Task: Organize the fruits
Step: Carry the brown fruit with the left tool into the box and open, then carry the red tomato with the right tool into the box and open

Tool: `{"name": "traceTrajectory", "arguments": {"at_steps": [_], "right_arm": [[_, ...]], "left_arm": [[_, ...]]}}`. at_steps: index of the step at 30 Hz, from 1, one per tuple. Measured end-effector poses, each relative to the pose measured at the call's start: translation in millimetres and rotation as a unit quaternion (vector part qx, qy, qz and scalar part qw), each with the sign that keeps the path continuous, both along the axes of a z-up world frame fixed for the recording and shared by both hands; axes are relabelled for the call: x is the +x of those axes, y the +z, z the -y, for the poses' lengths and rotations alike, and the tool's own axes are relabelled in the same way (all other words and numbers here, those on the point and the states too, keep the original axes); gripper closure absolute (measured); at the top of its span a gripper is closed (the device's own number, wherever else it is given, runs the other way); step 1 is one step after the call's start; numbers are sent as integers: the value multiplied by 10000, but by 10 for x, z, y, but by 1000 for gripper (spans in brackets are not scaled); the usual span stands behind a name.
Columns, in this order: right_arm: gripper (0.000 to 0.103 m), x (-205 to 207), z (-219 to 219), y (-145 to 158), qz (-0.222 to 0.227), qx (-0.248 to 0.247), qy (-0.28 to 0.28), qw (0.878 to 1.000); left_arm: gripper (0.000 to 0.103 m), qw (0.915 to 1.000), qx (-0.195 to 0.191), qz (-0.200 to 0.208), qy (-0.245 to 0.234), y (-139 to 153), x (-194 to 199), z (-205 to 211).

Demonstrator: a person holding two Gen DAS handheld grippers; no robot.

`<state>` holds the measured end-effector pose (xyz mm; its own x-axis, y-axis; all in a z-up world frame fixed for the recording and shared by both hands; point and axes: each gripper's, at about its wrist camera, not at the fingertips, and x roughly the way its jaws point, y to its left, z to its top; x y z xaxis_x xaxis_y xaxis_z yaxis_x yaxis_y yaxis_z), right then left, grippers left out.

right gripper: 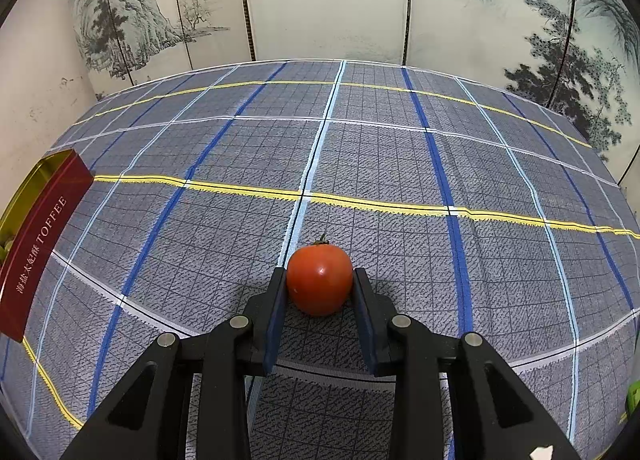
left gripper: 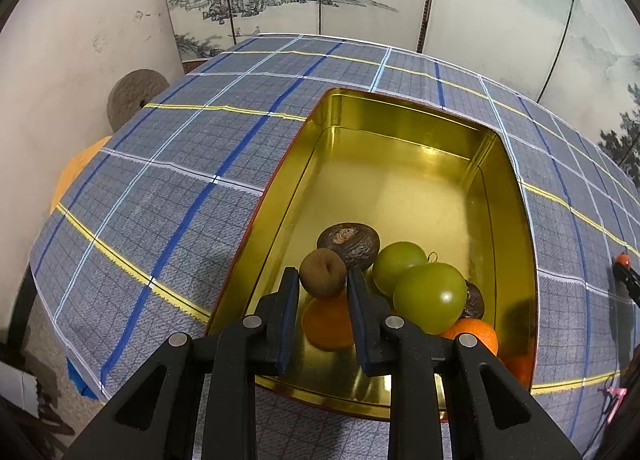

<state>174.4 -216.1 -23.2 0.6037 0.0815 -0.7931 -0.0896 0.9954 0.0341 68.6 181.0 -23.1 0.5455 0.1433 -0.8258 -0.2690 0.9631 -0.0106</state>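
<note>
Tomato (right gripper: 320, 280) clamped in right tongs (right gripper: 320, 284), angled down (over tablecloth (right gripper: 400, 164)).

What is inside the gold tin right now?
In the tin: two green fruits, two oranges, dark wrinkled fruit, and a brown fruit in the left gripper. Fruit beneath is partly hidden.

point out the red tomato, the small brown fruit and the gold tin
round red tomato (right gripper: 320, 280), right wrist view, front skin
small brown round fruit (left gripper: 323, 274), left wrist view, dimpled top
gold metal tin (left gripper: 404, 110), left wrist view, far inner wall
</note>
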Motion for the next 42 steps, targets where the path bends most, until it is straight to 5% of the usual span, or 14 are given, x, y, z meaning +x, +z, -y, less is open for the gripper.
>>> {"name": "traceTrajectory", "arguments": {"at_steps": [42], "right_arm": [[74,-39,-105,35,-3,-86,153,9998]], "left_arm": [[35,9981,248,570,14,406,-412,-108]]}}
